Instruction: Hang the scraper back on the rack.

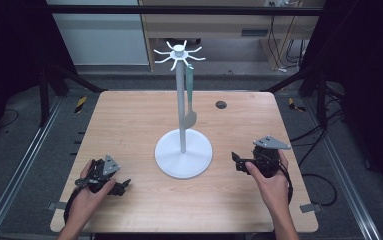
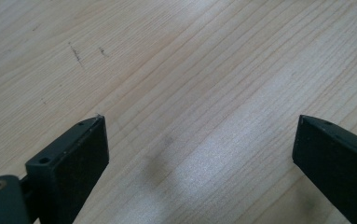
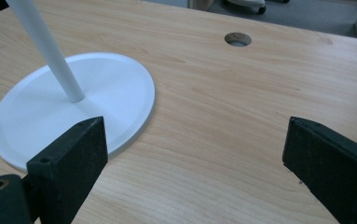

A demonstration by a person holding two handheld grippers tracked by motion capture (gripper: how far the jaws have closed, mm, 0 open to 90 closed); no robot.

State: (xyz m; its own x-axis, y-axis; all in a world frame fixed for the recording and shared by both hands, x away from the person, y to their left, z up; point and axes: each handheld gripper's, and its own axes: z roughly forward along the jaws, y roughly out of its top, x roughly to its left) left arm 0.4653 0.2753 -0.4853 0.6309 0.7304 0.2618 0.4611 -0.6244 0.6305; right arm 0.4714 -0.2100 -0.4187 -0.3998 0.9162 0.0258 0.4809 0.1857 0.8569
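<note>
Tall white metal rack with round base [image 1: 183, 152] is standing mid-table, a grey-green long-handled spatula [image 1: 189, 95] hanging from its hooked crown. Left gripper [image 1: 120, 187] and right gripper [image 1: 237, 162] are resting near the pale wooden table [image 1: 129, 125] front, both claws released, gripping nothing.

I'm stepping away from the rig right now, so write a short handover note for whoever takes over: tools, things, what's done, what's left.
Left tool: open, holding nothing, low over bare wood at the near left of the table.
Right tool: open, holding nothing, near right, pointed toward the stand's base.
White hook stand: upright at the table's middle. A green-handled spatula hangs from one of its top hooks, beside the pole.
Done: the spatula is on its hook; both tools are clear of the stand.
Left: no other utensil lies on the table, so probably nothing to hang; if the spatula is to come off, the right tool is nearer.
</note>
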